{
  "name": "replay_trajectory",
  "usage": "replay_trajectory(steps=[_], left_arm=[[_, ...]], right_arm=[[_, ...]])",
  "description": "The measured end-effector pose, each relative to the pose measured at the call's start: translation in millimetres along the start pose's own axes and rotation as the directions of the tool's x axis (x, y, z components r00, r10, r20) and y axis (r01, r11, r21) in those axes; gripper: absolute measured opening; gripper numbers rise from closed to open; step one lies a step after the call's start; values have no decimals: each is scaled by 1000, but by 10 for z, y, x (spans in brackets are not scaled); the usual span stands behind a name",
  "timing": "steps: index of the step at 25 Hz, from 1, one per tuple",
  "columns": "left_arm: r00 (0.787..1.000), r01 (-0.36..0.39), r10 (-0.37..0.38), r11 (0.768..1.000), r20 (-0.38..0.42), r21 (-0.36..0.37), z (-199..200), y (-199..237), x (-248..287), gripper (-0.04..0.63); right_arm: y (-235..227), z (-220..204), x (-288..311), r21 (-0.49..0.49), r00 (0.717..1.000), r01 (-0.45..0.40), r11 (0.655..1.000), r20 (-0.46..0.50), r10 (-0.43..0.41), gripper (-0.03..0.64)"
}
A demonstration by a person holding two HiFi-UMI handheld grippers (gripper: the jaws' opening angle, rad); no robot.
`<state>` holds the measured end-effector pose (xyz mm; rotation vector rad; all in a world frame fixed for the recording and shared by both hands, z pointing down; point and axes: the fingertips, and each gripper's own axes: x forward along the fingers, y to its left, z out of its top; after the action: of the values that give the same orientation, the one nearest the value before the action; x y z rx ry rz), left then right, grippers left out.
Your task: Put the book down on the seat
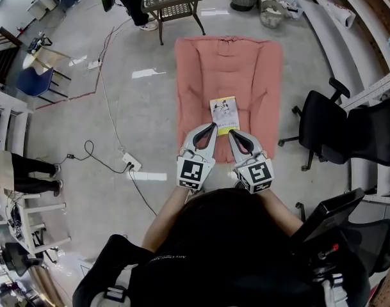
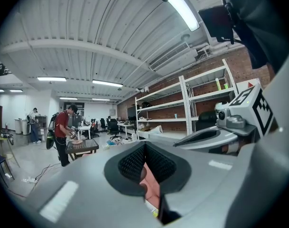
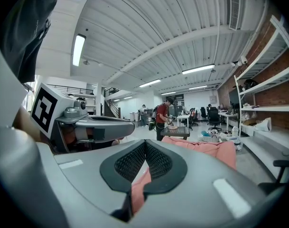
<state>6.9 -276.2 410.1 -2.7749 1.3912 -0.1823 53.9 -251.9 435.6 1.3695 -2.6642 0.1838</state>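
Book (image 1: 224, 114) lies flat on the pink seat (image 1: 201, 75), a little right of its middle, cover up. Both tongs hang side by side just near of it, pointing toward the far end. The left tongs (image 1: 212, 128) are closed with nothing between the pads, and the right tongs (image 1: 232, 135) are likewise closed and empty. Their tips come close to the book's near edge, the right perhaps over it, though contact is hard to judge. A black chair (image 1: 326, 130) stands right of the seat.
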Motion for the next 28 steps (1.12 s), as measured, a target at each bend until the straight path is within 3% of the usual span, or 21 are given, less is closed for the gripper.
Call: replay_trajectory(steps=[11, 28], left_arm=[[1000, -9, 9, 1000, -12, -13, -72, 10, 21, 2], [1000, -3, 3, 1000, -8, -10, -96, 14, 23, 2]], right_arm=[[-129, -132, -44, 17, 998, 62, 998, -24, -62, 11], [-157, -147, -45, 6, 998, 61, 998, -18, -61, 11]])
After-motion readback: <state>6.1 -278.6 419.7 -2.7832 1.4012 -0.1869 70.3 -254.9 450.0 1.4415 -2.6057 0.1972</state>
